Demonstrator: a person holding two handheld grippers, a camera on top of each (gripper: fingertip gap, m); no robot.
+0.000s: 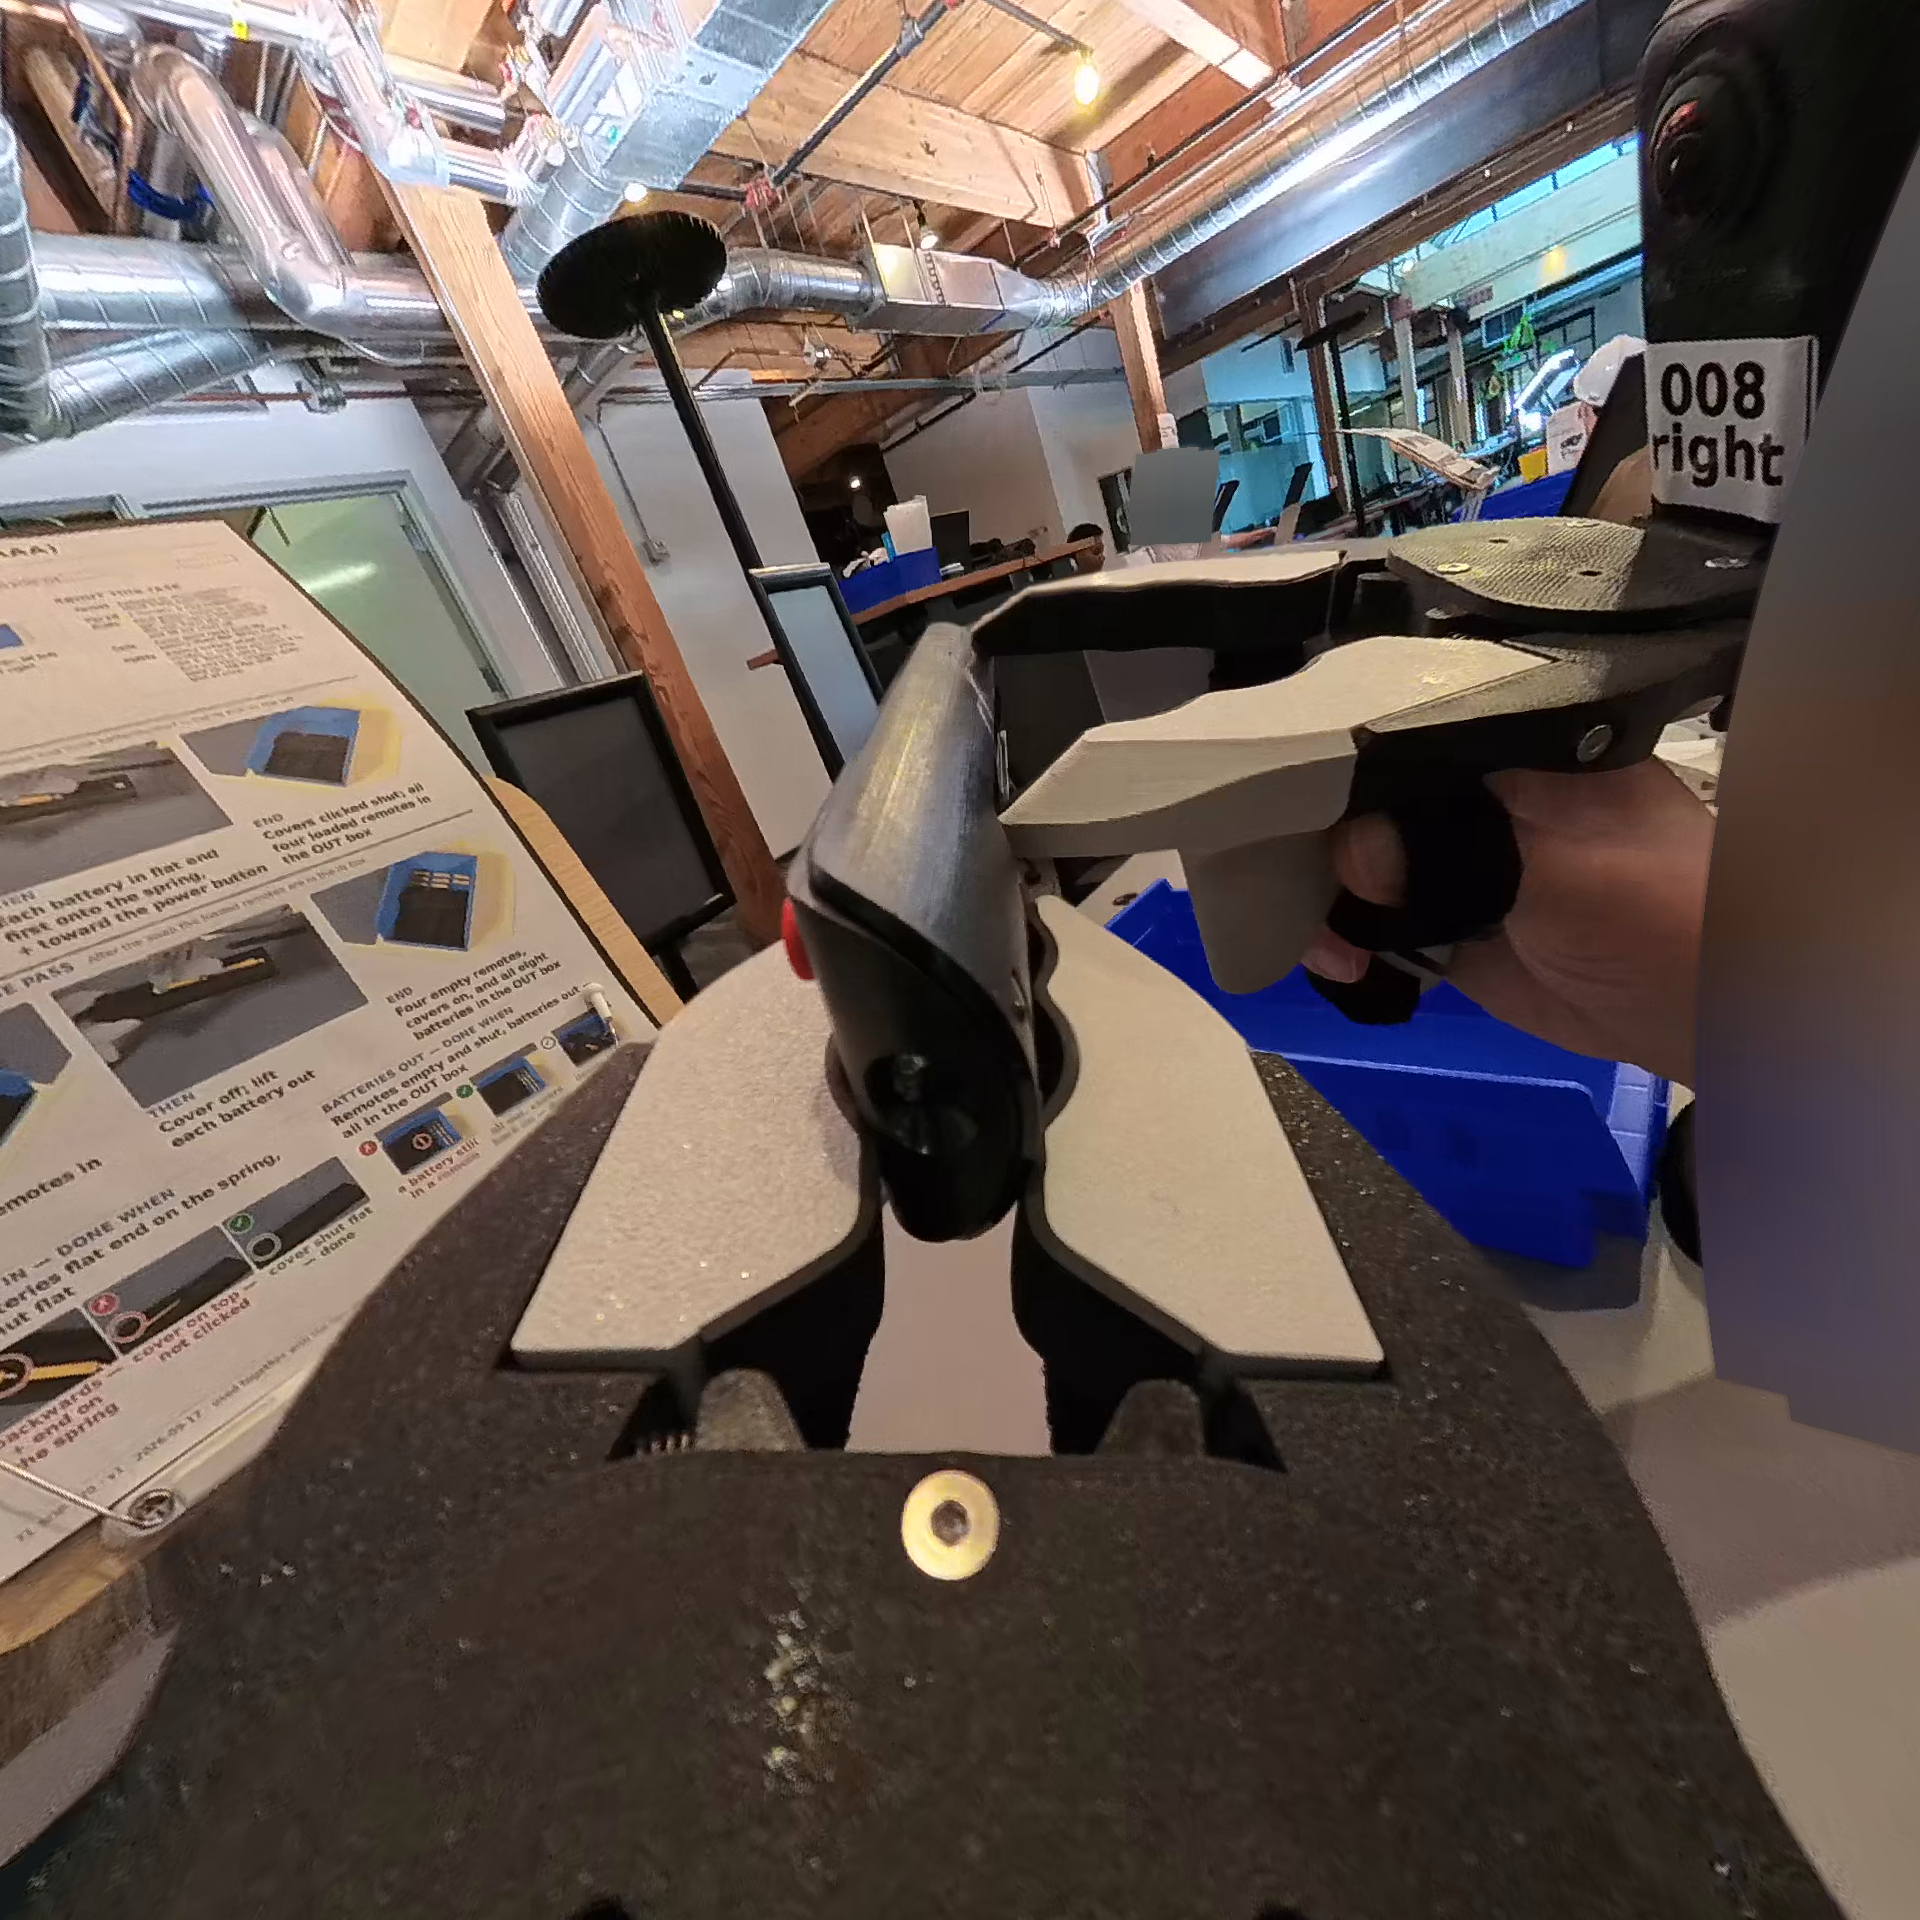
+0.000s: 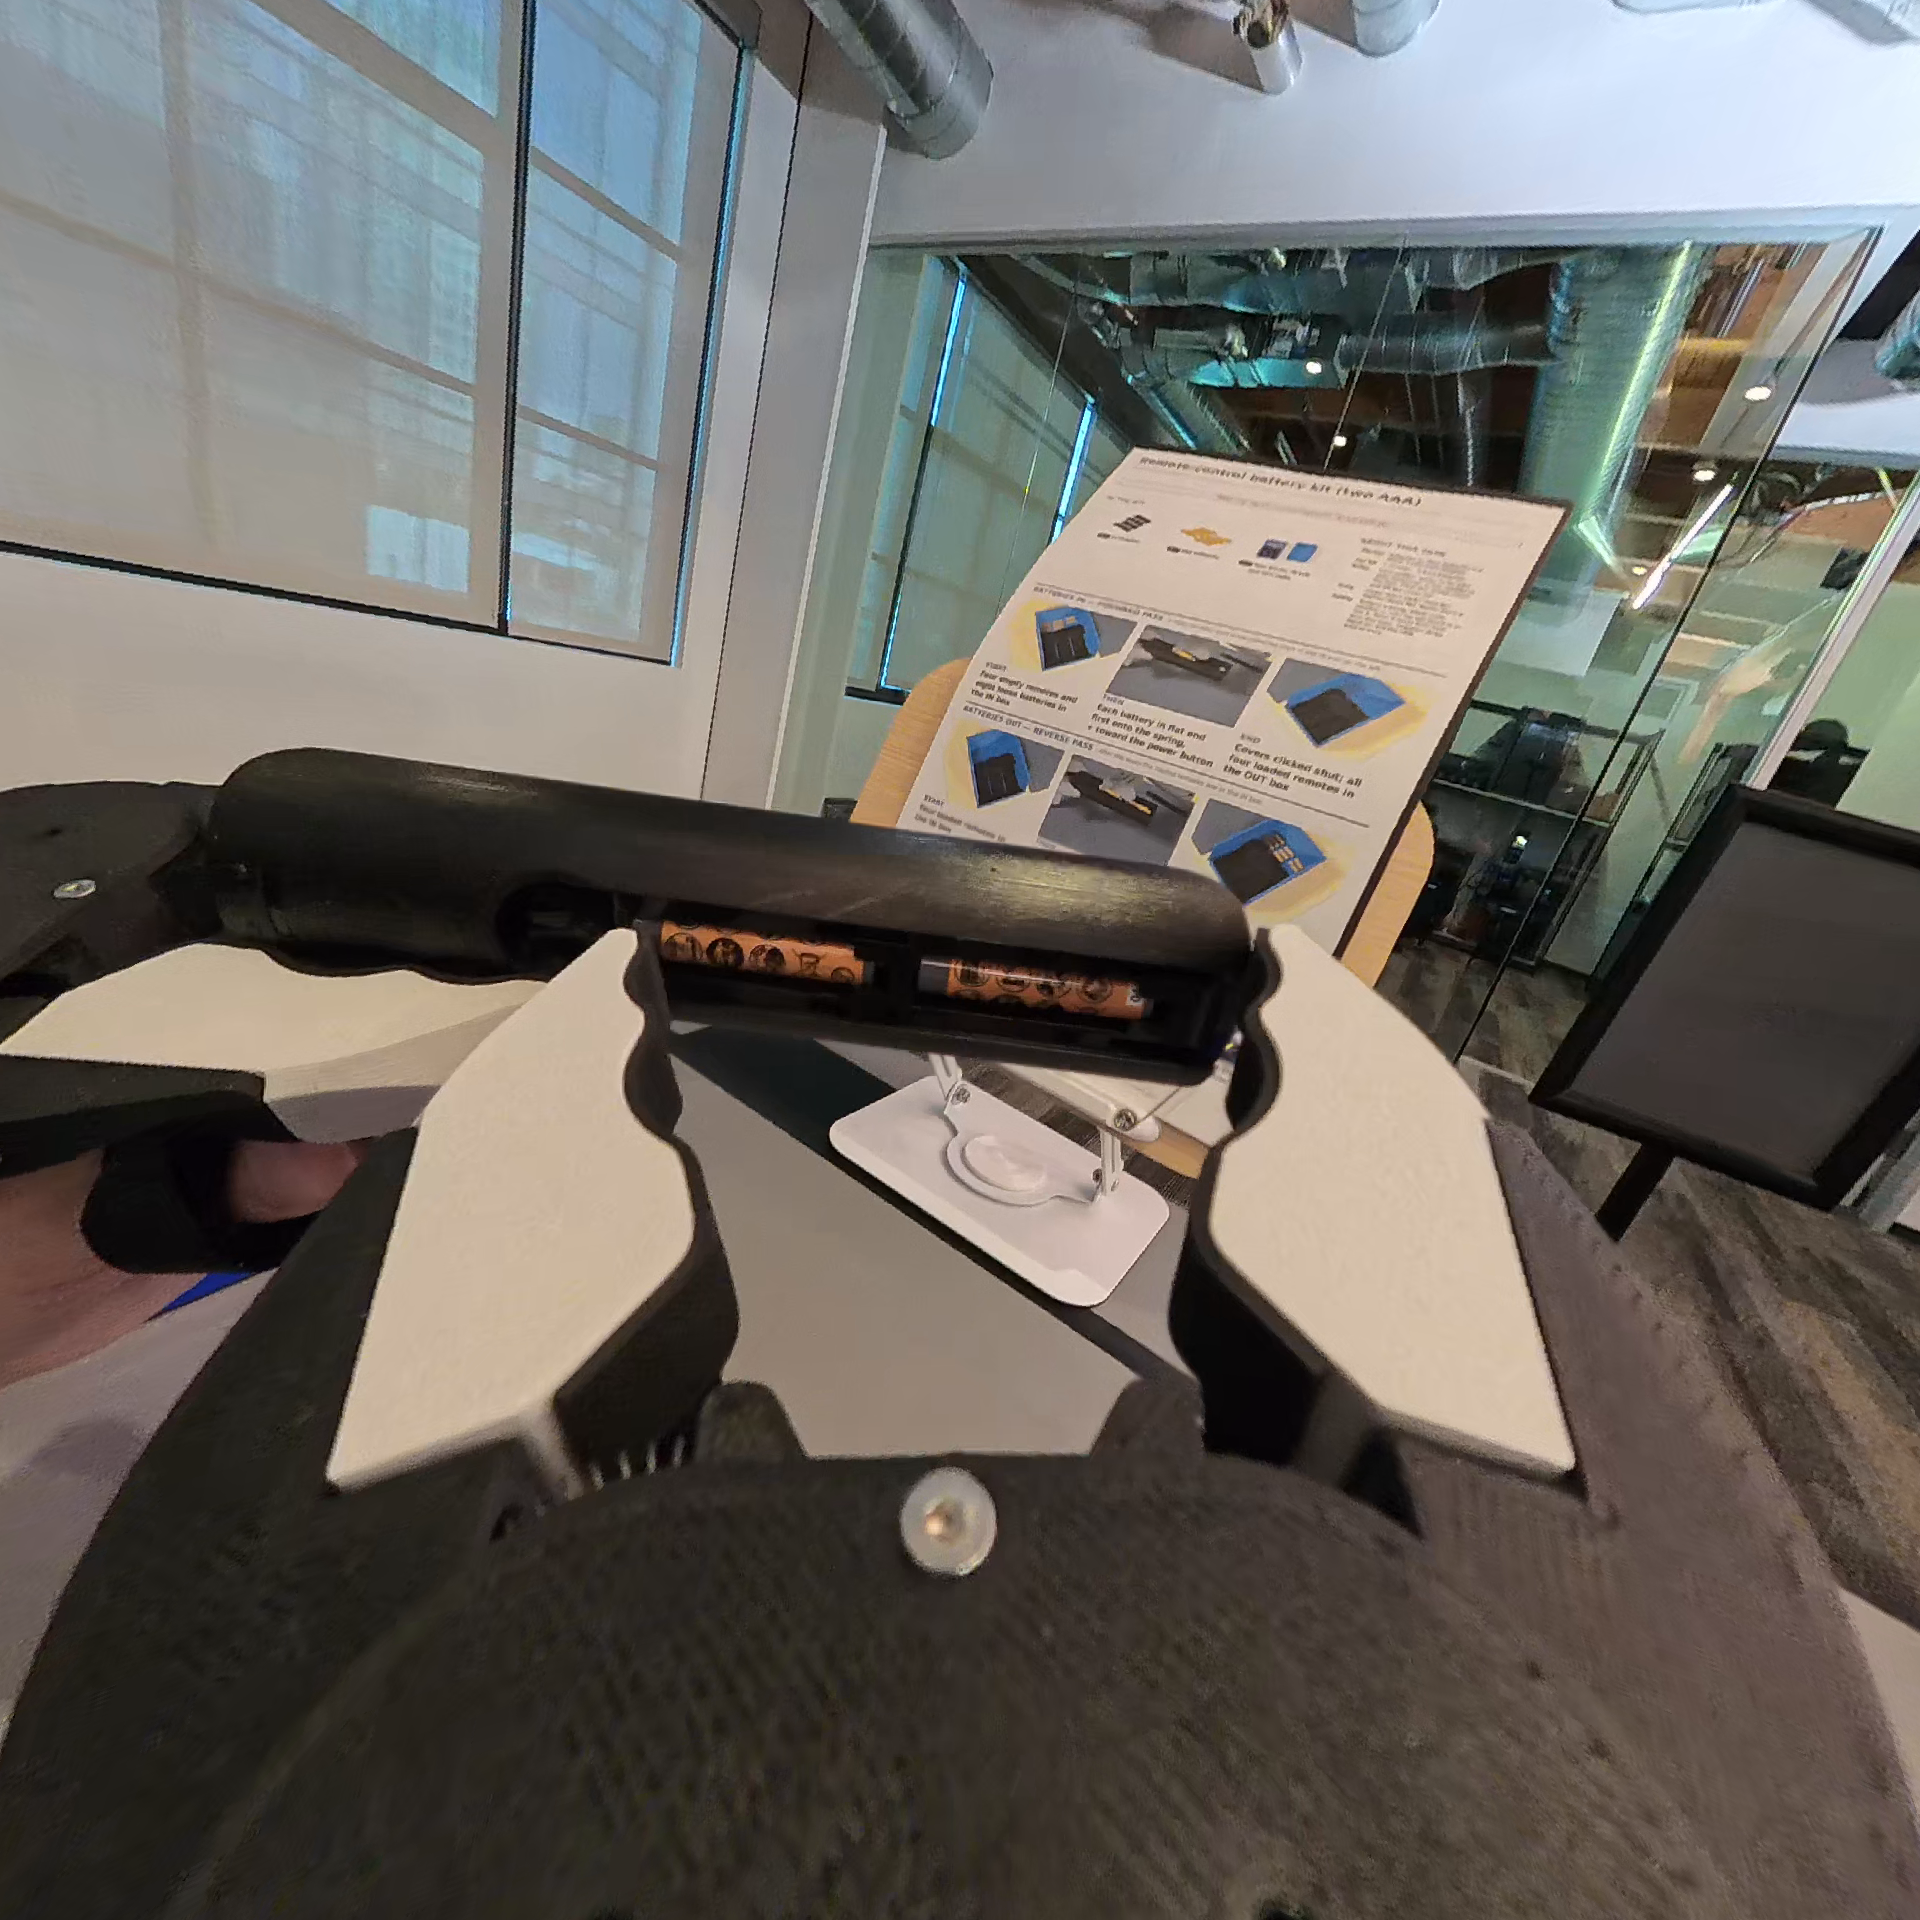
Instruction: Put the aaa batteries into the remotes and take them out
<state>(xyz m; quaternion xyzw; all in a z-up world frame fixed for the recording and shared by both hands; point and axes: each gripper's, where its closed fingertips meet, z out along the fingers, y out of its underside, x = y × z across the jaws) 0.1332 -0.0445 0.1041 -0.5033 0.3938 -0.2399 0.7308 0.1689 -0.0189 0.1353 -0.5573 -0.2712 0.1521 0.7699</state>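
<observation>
**Two batteries sit in the held remote**

Two orange-and-black AAA batteries (image 2: 764,956) lie end to end in the black remote (image 2: 935,914), whose compartment is uncovered. Both tongs clamp it: left gripper (image 1: 951,1132) at one end, right gripper (image 2: 945,997) across the compartment. Behind stands a printed instruction sheet (image 2: 1247,665); a blue bin (image 1: 1455,1122) sits below the remote.

Overhead, exposed timber joists (image 1: 935,135) and silver ductwork (image 1: 239,281), lit by small ceiling bulbs (image 1: 1085,81). Slanting wooden post (image 1: 582,540) against a white wall (image 1: 364,447). Large gridded window (image 2: 343,312) to one side, glass partition (image 2: 1558,499) reflecting pipes beyond. Dark framed panels on stands (image 2: 1756,997), possibly blank screens. Grey mottled carpet (image 2: 1714,1299) underfoot. Daylight pale and even throughout.
</observation>
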